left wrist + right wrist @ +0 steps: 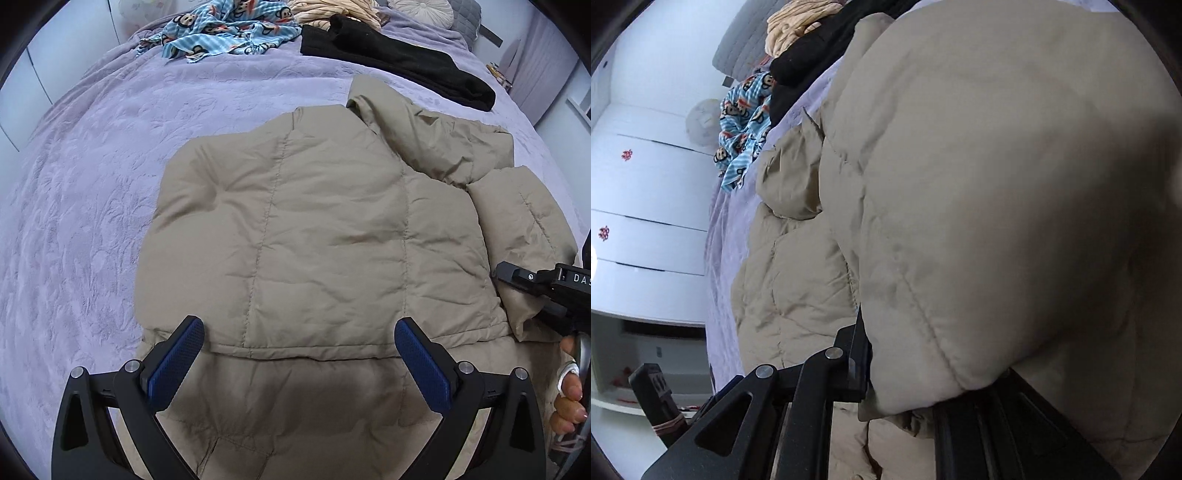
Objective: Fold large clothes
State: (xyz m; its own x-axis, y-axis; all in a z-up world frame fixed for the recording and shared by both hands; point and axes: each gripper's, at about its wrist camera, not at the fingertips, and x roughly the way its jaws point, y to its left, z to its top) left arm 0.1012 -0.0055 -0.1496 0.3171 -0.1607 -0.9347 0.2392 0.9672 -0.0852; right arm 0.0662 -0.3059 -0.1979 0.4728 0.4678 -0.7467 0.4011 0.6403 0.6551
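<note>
A beige quilted puffer jacket (321, 236) lies spread back-up on a lilac bedspread (92, 206). My left gripper (299, 363) hovers open over the jacket's hem, its blue pads (177, 363) wide apart with nothing between them. At the right edge of the left wrist view, the right gripper's black body (546, 291) sits on the jacket's sleeve, with a person's hand (567, 398) holding it. In the right wrist view my right gripper (905, 384) is shut on a thick fold of the jacket (997, 184), which bulges up and hides its fingertips.
At the far end of the bed lie a black garment (399, 66), a blue monkey-print cloth (229, 29) and a cream striped garment (332, 13). White cabinet doors (646, 192) stand beyond the bed. The left gripper's body (661, 402) shows at the lower left.
</note>
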